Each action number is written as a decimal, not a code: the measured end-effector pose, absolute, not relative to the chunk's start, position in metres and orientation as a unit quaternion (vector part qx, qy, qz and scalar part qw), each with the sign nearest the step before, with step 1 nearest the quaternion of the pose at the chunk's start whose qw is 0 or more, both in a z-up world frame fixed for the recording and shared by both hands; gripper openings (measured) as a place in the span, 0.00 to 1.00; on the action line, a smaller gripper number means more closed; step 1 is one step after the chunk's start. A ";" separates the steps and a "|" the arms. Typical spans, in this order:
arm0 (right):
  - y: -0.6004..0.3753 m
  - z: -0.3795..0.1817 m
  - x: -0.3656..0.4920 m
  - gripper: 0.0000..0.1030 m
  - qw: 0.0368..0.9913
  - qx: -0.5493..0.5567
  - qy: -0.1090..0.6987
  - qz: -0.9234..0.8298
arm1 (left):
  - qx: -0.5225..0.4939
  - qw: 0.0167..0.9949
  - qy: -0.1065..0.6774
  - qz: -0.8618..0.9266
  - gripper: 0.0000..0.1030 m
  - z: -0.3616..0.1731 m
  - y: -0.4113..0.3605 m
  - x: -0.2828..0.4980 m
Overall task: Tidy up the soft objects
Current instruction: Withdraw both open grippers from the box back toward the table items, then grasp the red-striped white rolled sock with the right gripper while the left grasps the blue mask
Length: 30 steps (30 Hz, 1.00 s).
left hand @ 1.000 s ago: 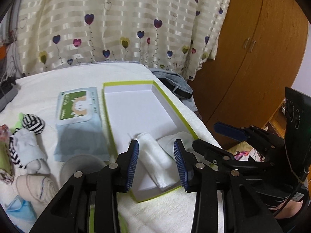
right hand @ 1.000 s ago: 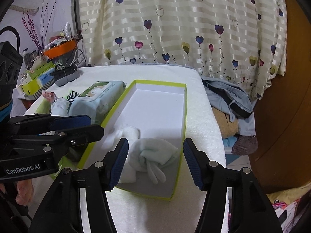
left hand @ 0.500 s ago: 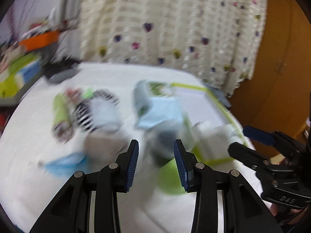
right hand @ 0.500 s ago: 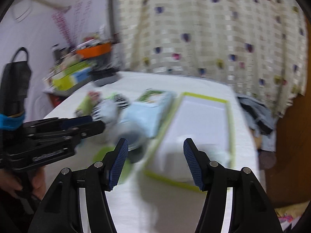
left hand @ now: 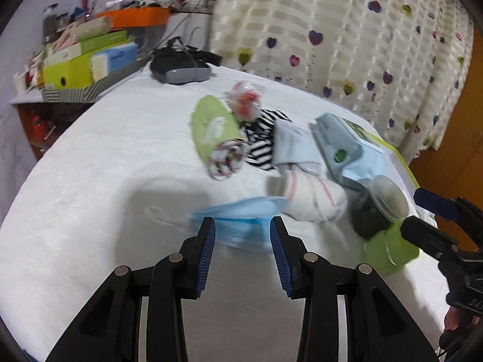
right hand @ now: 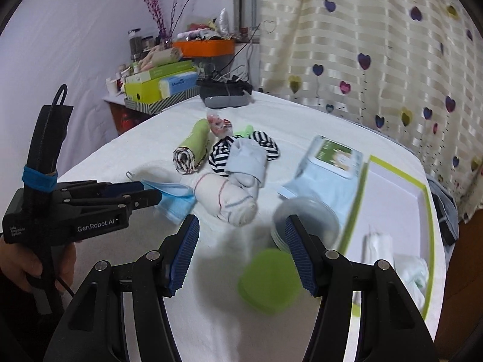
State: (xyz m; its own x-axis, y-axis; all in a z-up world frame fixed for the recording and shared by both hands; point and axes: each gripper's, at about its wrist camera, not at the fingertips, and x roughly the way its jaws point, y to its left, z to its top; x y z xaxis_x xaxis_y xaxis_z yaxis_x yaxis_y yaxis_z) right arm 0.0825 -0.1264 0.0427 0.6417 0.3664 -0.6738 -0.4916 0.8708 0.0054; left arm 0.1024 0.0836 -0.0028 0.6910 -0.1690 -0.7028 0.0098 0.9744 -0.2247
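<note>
Just ahead of the left gripper (left hand: 242, 235), a blue face mask (left hand: 241, 217) lies flat on the white bedcover (left hand: 90, 211), the released, empty jaws framing it, apparently lined up for a pickup. Beyond it sits a rolled white sock (left hand: 314, 193), with a pale blue sock bundle (right hand: 247, 163), a striped sock (right hand: 220, 157) and a green roll (right hand: 193, 147) clustered farther off. The right gripper (right hand: 242, 253) hangs spread wide and empty over a green lid (right hand: 268, 283). To its right, the green-edged box (right hand: 430, 211) already holds two white rolls, likely the sorting destination.
</note>
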 end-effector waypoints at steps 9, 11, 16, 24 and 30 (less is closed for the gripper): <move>-0.068 0.017 0.126 0.58 0.866 -0.185 0.393 0.248 | -0.116 0.908 0.402 -0.024 0.40 -0.012 0.111 0.105; -0.052 0.009 0.135 0.58 0.853 -0.217 0.407 0.243 | -0.119 0.908 0.401 -0.019 0.40 -0.013 0.118 0.103; -0.031 -0.008 0.150 0.58 0.827 -0.272 0.439 0.223 | -0.125 0.908 0.400 -0.014 0.40 -0.015 0.130 0.101; -0.018 -0.014 0.147 0.47 0.817 -0.339 0.419 0.204 | -0.132 0.907 0.399 -0.020 0.40 -0.018 0.130 0.100; -0.030 0.006 0.143 0.40 0.843 -0.295 0.397 0.213 | -0.125 0.908 0.399 -0.022 0.40 -0.017 0.125 0.100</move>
State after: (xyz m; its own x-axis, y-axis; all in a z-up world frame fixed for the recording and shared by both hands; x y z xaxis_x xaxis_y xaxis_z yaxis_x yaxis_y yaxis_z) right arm 0.1428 -0.0300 0.0057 0.5945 0.1252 -0.7943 -0.5933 0.7350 -0.3282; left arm 0.0997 0.1246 -0.0169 0.6805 -0.1389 -0.7195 -0.0606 0.9678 -0.2442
